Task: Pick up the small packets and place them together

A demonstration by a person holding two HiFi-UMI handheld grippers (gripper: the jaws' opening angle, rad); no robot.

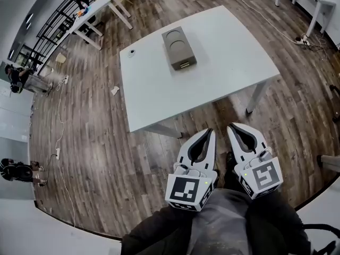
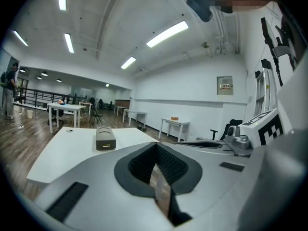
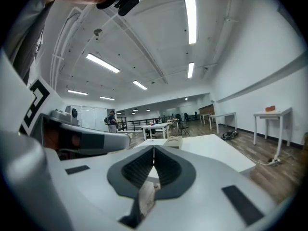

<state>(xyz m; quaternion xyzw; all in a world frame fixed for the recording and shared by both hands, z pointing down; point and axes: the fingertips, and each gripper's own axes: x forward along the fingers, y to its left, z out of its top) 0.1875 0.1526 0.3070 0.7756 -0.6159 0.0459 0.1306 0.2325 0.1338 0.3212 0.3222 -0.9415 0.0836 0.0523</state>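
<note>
Since no small packets can be made out on the white table (image 1: 159, 84) or anywhere else, the task looks not yet begun: nothing is picked up and nothing gathered. They may be inside the grey box (image 1: 179, 48) at the table's far middle, but I cannot tell. The left gripper (image 1: 208, 133) and right gripper (image 1: 234, 127) hang side by side close to the person's body, over the wooden floor (image 1: 95, 142), near of the table's near edge. Each has its jaws pressed together with nothing between them. All the reaching, picking and grouping is left.

Only the head view shows both grippers at once, plus a small round object (image 1: 131, 52) by the table's far-left corner. The left gripper view alone shows the box's near end with a pale label. The right gripper view shows the box only partly, behind its own closed tips.
</note>
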